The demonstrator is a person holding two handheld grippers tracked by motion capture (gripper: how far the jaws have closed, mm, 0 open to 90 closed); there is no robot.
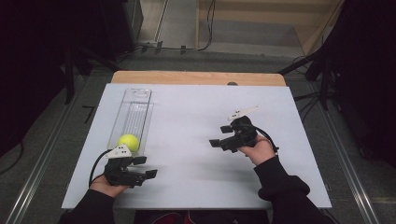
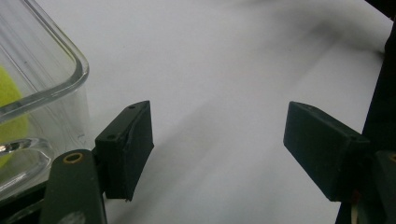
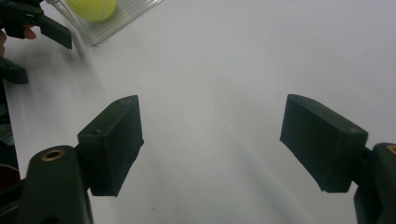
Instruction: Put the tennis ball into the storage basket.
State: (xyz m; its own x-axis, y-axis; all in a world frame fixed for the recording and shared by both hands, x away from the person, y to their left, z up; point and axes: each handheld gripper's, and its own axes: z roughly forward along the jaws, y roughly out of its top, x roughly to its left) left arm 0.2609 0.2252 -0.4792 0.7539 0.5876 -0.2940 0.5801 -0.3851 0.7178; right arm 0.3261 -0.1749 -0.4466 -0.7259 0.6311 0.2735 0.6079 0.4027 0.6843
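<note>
A yellow-green tennis ball (image 1: 128,141) lies at the near end of a long clear plastic tray (image 1: 135,105) on the left of the white board (image 1: 196,116). My left gripper (image 1: 145,167) is held just in front of that end of the tray, jaws wide open and pointing right, nothing between them. In the left gripper view the tray's rounded corner (image 2: 70,60) and a slice of the ball (image 2: 8,112) sit left of the open gripper (image 2: 217,135). My right gripper (image 1: 220,136) hovers at centre right, open and empty, pointing left. Its view shows the ball (image 3: 92,7) and the left gripper (image 3: 42,28) far off.
The white board lies on a wooden table whose far edge (image 1: 196,77) shows behind it. Dark stands and cables (image 1: 308,100) surround the table on the floor. Bare board stretches between the two grippers.
</note>
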